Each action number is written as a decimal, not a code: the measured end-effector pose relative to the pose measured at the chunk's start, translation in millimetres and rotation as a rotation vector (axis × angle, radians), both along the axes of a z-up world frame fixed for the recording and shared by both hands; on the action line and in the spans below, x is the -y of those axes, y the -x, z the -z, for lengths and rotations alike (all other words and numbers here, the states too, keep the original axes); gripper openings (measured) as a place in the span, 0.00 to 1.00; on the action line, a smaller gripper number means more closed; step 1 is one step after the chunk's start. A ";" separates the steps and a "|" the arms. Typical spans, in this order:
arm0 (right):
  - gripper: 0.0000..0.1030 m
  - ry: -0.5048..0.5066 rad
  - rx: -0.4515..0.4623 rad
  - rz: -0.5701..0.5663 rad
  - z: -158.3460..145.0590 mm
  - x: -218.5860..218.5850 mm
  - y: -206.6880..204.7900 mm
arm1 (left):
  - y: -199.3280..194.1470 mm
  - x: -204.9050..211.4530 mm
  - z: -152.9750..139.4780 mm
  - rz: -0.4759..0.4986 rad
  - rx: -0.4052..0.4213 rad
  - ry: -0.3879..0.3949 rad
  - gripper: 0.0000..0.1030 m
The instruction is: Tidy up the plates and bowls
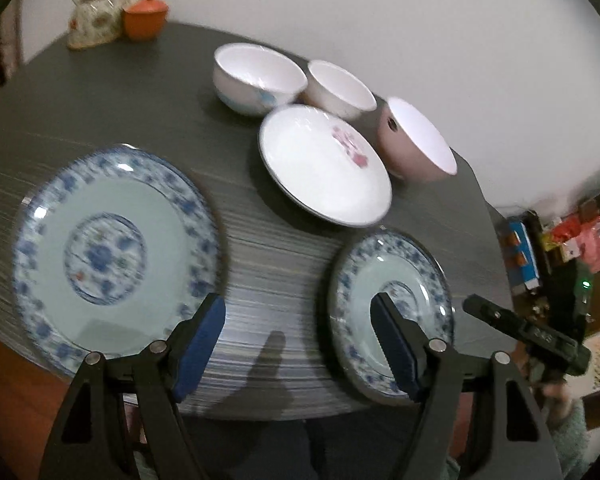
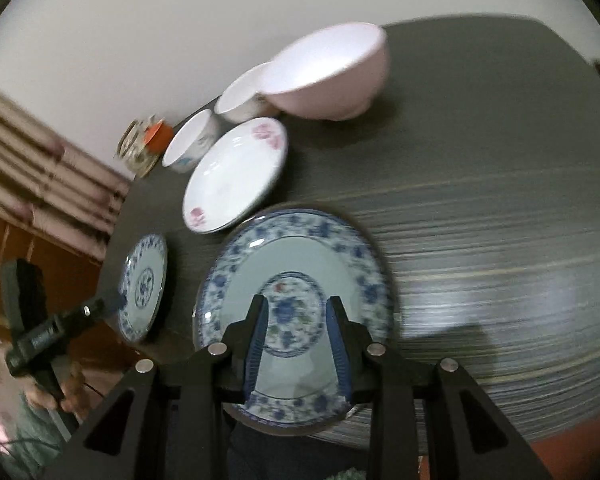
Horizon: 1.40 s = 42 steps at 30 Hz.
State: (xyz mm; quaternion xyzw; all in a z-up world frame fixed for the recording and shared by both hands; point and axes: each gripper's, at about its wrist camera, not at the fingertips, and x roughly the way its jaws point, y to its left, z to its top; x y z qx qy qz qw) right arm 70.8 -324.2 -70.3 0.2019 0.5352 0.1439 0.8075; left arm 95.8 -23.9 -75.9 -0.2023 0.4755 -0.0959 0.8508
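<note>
Two blue-patterned plates lie flat on the dark table (image 1: 100,100): one at the left (image 1: 112,256), one at the right (image 1: 392,312). My left gripper (image 1: 296,308) hangs open over the bare table between them, holding nothing. My right gripper (image 2: 296,308) hovers over the right-hand blue plate (image 2: 296,264), its blue pads a little apart with nothing pinched between them. Farther back sit a white plate with pink flowers (image 1: 324,164), two white bowls (image 1: 258,78) (image 1: 340,88) and a pink bowl (image 1: 416,144). The left-hand blue plate (image 2: 144,284) lies beside the left gripper (image 2: 114,300).
A floral teapot (image 1: 96,12) and an orange lidded pot (image 1: 146,16) stand at the table's far left by the white wall. Colourful packages (image 1: 560,240) sit beyond the table's right edge. The near table edge runs just under both grippers.
</note>
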 end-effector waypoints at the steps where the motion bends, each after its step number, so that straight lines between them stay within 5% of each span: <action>1: 0.30 0.002 -0.013 0.004 3.3 4.5 -1.2 | -2.1 4.4 2.3 0.012 -0.013 0.007 0.69; 15: 0.30 -0.012 -0.079 0.047 30.3 32.3 -5.7 | -22.5 33.4 27.6 0.066 -0.138 0.070 0.67; 28: 0.30 -0.037 -0.118 0.037 44.0 33.2 -6.7 | -34.3 43.6 50.2 0.063 -0.258 0.144 0.50; 42: 0.29 -0.046 -0.122 0.020 48.5 27.9 -10.4 | -37.5 49.2 53.4 0.081 -0.282 0.112 0.28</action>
